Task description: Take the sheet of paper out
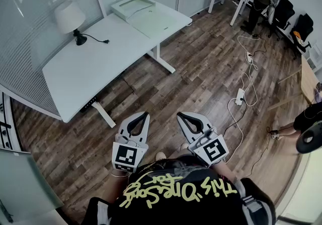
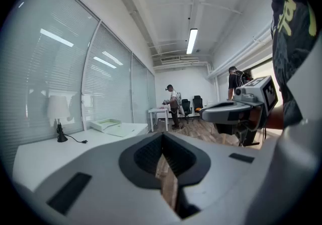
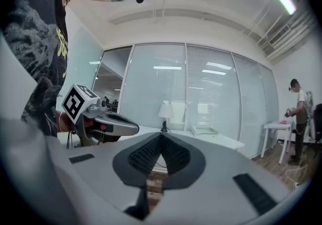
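Holding left gripper (image 1: pixel 145 115) and right gripper (image 1: pixel 180 115) shut, empty, by chest. Paper (image 1: pixel 135 7) seemingly lying in tray (image 1: pixel 119 4) at table's (image 1: pixel 85 73) far end, well ahead, leftward across floor. Judging left gripper nearer.

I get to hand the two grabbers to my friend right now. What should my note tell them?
Left gripper: shut, empty.
Right gripper: shut, empty.
Both are held out over the wood floor, away from the white desk.
Job's things: a pale tray sits at the desk's far end, with a pale flat piece beside it. The sheet itself can't be made out from here.
Done: nothing yet.
Left: walk to the desk, find the sheet (probably in the tray) and take it out.
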